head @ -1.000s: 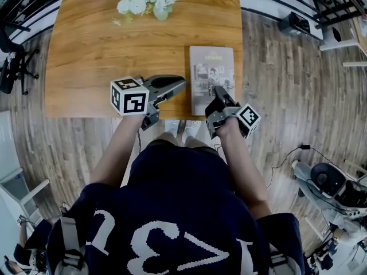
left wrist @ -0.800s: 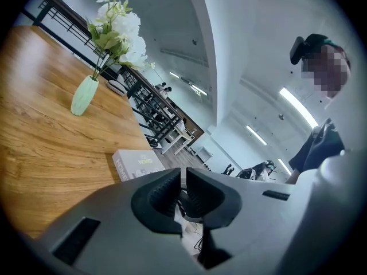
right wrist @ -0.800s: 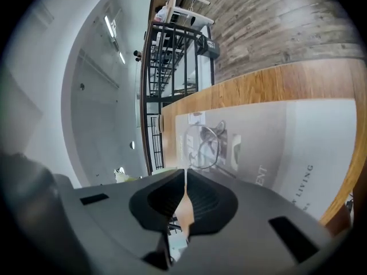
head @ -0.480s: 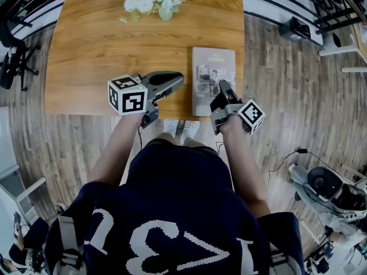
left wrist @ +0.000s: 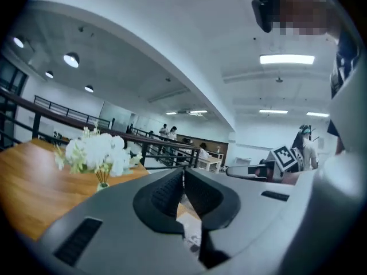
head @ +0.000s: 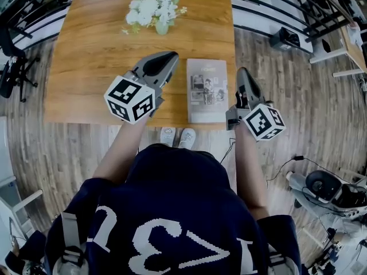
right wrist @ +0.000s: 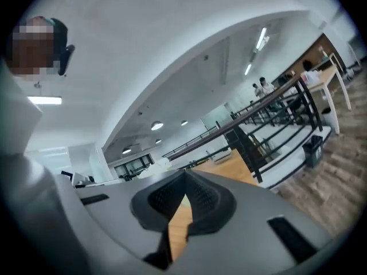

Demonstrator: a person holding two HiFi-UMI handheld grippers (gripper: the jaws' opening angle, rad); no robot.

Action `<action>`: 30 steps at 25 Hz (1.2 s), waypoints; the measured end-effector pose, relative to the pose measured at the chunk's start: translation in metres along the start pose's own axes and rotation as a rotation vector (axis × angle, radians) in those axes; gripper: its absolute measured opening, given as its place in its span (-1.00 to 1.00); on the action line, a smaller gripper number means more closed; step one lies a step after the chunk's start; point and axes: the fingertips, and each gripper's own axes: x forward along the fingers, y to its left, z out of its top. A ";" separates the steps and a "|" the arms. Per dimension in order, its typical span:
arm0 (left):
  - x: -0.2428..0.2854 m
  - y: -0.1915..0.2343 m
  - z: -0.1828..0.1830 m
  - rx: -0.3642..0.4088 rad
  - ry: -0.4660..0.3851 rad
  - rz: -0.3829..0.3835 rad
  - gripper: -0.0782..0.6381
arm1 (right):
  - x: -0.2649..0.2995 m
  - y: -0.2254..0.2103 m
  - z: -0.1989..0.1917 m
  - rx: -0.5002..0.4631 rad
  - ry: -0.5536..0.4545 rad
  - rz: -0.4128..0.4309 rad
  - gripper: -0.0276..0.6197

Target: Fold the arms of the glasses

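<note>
**While Held at the Table's Near Edge, Both Grippers Are Shut**

Over the near edge of the wooden table (head: 86,62), the left gripper (head: 167,56) is held with its jaws just closed together, nothing between them. The right gripper (head: 241,71), held at the table's near right corner, is likewise shut and empty. A magazine (head: 206,90) is laid on the table between them. The glasses cannot be made out.

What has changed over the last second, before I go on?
Both tongs rose and rolled. The left tongs have just closed on nothing. The right tongs swung off the booklet to its right, shut and empty. Nothing was grabbed. The booklet, flowers and table lie as before.
</note>
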 end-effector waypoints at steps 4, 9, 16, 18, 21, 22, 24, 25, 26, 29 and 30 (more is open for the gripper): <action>-0.004 -0.004 0.039 0.083 -0.083 0.052 -0.72 | -0.009 0.024 0.039 -0.146 -0.066 0.002 -0.84; -0.016 -0.005 0.076 0.138 -0.200 0.092 -0.73 | -0.014 0.044 0.065 -0.268 -0.118 -0.001 -0.84; -0.026 -0.008 0.090 0.176 -0.231 0.124 -0.73 | -0.020 0.064 0.076 -0.368 -0.137 0.007 -0.84; -0.028 -0.009 0.091 0.180 -0.235 0.130 -0.73 | -0.021 0.068 0.078 -0.384 -0.139 0.011 -0.84; -0.028 -0.009 0.092 0.184 -0.238 0.136 -0.73 | -0.021 0.071 0.079 -0.400 -0.137 0.009 -0.84; -0.028 -0.009 0.092 0.185 -0.238 0.137 -0.73 | -0.020 0.071 0.079 -0.397 -0.139 0.012 -0.84; -0.027 -0.009 0.092 0.187 -0.237 0.139 -0.73 | -0.020 0.073 0.079 -0.372 -0.144 0.025 -0.84; -0.027 -0.009 0.092 0.190 -0.235 0.140 -0.73 | -0.020 0.074 0.079 -0.354 -0.147 0.032 -0.84; -0.028 -0.010 0.092 0.193 -0.234 0.141 -0.73 | -0.020 0.075 0.080 -0.338 -0.149 0.036 -0.84; -0.028 -0.010 0.091 0.202 -0.233 0.147 -0.73 | -0.021 0.075 0.080 -0.329 -0.146 0.024 -0.84; -0.027 -0.010 0.091 0.204 -0.233 0.150 -0.73 | -0.022 0.074 0.080 -0.332 -0.145 0.018 -0.84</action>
